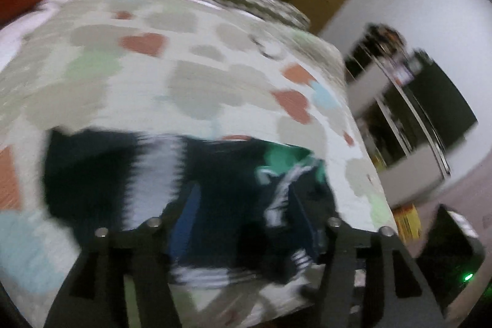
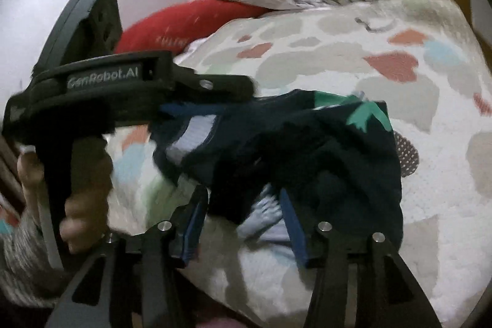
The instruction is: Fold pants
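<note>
Left gripper (image 2: 172, 109): seen from the right wrist view, its tip is at the left edge of the pants; a blue finger lies along the cloth there. In its own view the jaws look spread, cloth between them, but blur hides whether they pinch it. Cannot tell the grip.
Hand (image 2: 77, 189): left hand wrapped round that gripper's handle, low left of the right wrist view.
Pants (image 2: 307, 149): dark navy, bunched in a heap on the bed, green patches near the top, pale striped bits showing. Not laid flat, no fold visible (so judged early in the task).
Handling: soft, light, limp cloth; will sag and drag, not slip much on the textured cover. Best taken at the waistband or a hem edge, one corner per gripper, then pulled taut. Which edge is the waistband is unclear.
Right gripper (image 2: 243, 223): jaws wide apart, low over the near side of the heap, pale cloth between them, nothing clamped.
Bed (image 2: 415, 174): white cover with heart shapes; pants sit near its front middle.
Pillows (image 2: 190, 23): red, far end, well apart from the pants.
</note>
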Motion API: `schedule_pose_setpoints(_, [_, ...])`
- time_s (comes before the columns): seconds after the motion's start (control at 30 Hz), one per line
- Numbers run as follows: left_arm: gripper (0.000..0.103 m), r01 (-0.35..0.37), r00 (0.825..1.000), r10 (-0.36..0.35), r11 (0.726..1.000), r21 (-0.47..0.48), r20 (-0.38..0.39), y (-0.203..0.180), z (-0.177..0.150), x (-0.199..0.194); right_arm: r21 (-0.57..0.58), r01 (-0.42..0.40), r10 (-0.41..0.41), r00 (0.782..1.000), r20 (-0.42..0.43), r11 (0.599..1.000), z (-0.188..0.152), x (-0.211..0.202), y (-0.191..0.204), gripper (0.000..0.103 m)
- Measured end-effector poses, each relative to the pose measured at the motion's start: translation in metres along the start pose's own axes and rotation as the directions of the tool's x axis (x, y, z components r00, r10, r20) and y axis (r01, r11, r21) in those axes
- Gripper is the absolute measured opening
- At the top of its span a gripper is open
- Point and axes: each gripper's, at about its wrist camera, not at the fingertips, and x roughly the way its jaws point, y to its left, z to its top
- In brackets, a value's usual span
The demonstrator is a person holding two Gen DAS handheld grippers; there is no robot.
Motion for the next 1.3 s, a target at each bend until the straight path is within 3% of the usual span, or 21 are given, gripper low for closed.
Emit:
schedule_pose_setpoints(0.1, [0.061,-0.039,0.999,0.041,0.998,-0.052,0.027,0.022,-0.011,-0.018,-0.02,0.018,-0.018,1.0,0.023,1.0,0.001,-0.022,0.005,0.053])
schedule_pose_setpoints(0.2, [0.061,-0.084,0.996,0.086,0.994,-0.07,0.031,0.029,-0.022,-0.023,0.035,0.114,-0.116,0.991,0.072,0.993,0.015,-0.04,-0.005,0.051])
schedule_pose_setpoints(0.23, [0.061,-0.094,0.995,0.096,0.993,-0.069,0.03,0.029,-0.026,-0.024,0.064,0.166,-0.171,0.982,0.074,0.984,0.022,-0.042,-0.01,0.046])
schedule_pose_setpoints(0.27, [0.061,-0.102,0.994,0.104,0.993,-0.066,0.029,0.031,-0.03,-0.025,0.086,0.189,-0.195,0.978,0.074,0.978,0.028,-0.04,-0.015,0.034])
schedule_pose_setpoints(0.3, [0.061,-0.108,0.994,0.11,0.992,-0.065,0.027,0.034,-0.033,-0.027,0.106,0.187,-0.195,0.978,0.069,0.977,0.031,-0.037,-0.019,0.029])
schedule_pose_setpoints(0.37, [0.061,-0.118,0.993,0.119,0.991,-0.065,0.016,0.037,-0.038,-0.026,0.129,0.155,-0.163,0.985,0.05,0.979,0.039,-0.024,-0.022,0.029])
schedule_pose_setpoints(0.43, [0.061,-0.119,0.993,0.119,0.99,-0.072,0.005,0.042,-0.043,-0.029,0.133,0.138,-0.138,0.99,-0.009,0.981,0.047,0.006,-0.022,0.029])
schedule_pose_setpoints(0.57, [0.061,-0.119,0.993,0.121,0.989,-0.088,0.007,0.051,-0.047,-0.036,0.132,0.169,-0.15,0.979,-0.141,0.977,0.043,0.056,-0.021,0.029])
schedule_pose_setpoints(0.63, [0.062,-0.125,0.992,0.128,0.988,-0.091,0.021,0.053,-0.048,-0.042,0.158,0.151,-0.132,0.984,-0.123,0.976,0.041,0.054,-0.024,0.03])
schedule_pose_setpoints(0.73, [0.063,-0.116,0.992,0.12,0.987,-0.114,0.031,0.058,-0.048,-0.045,0.185,0.118,-0.105,0.991,-0.079,0.976,0.043,0.032,-0.021,0.051])
schedule_pose_setpoints(0.8, [0.063,-0.1,0.994,0.104,0.987,-0.122,0.026,0.058,-0.049,-0.045,0.111,0.181,-0.177,0.983,-0.048,0.977,0.047,0.021,-0.005,0.07])
schedule_pose_setpoints(0.93, [0.063,-0.097,0.995,0.099,0.989,-0.113,0.016,0.055,-0.052,-0.045,-0.031,0.291,-0.293,0.951,-0.1,0.956,0.046,0.051,0.018,0.076])
schedule_pose_setpoints(0.97, [0.063,-0.098,0.995,0.1,0.989,-0.112,0.016,0.055,-0.053,-0.046,-0.05,0.299,-0.303,0.944,-0.128,0.953,0.043,0.062,0.019,0.072])
schedule_pose_setpoints(1.0, [0.063,-0.097,0.995,0.099,0.989,-0.114,0.017,0.055,-0.053,-0.046,-0.061,0.31,-0.316,0.937,-0.151,0.949,0.041,0.072,0.019,0.044])
schedule_pose_setpoints(1.07, [0.063,-0.094,0.995,0.097,0.988,-0.122,0.025,0.057,-0.053,-0.049,-0.046,0.333,-0.336,0.931,-0.145,0.942,0.042,0.075,0.014,0.032])
schedule_pose_setpoints(1.1, [0.063,-0.094,0.995,0.098,0.987,-0.127,0.027,0.058,-0.053,-0.049,0.005,0.305,-0.302,0.945,-0.127,0.952,0.046,0.07,0.008,0.024])
schedule_pose_setpoints(1.23, [0.063,-0.088,0.995,0.092,0.986,-0.142,0.024,0.059,-0.054,-0.048,0.195,0.187,-0.184,0.982,-0.036,0.963,0.064,0.05,-0.016,0.023])
schedule_pose_setpoints(1.3, [0.063,-0.086,0.996,0.089,0.986,-0.14,0.017,0.059,-0.054,-0.048,0.258,0.083,-0.071,0.996,-0.055,0.962,0.065,0.057,-0.026,0.03])
